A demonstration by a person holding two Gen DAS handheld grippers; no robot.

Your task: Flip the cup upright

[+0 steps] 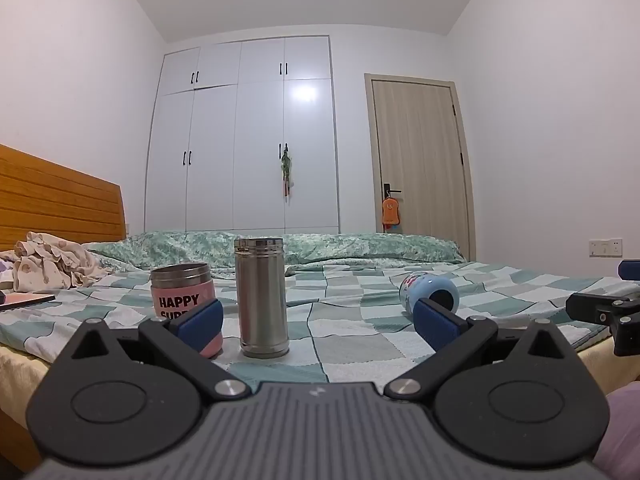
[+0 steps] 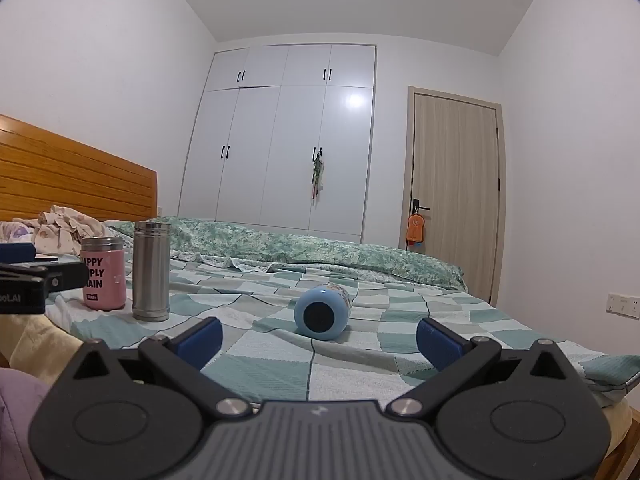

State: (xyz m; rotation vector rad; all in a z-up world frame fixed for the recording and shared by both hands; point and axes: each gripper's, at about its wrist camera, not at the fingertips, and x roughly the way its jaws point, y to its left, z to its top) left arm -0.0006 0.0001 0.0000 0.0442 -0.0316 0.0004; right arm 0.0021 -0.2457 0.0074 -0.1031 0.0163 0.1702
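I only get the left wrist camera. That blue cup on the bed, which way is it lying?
Observer: The right wrist view shows the blue cup on its side, its round dark-centred end facing that camera.
Operator: Is the right gripper lined up with it?
Observer: Roughly; the cup sits between the fingers of the open right gripper, farther off, untouched.
Operator: I read only HAPPY on the pink cup. What else?
Observer: From the right, the pink cup shows more lines, ending "PLY" and "AIN", with a small dark label beneath.
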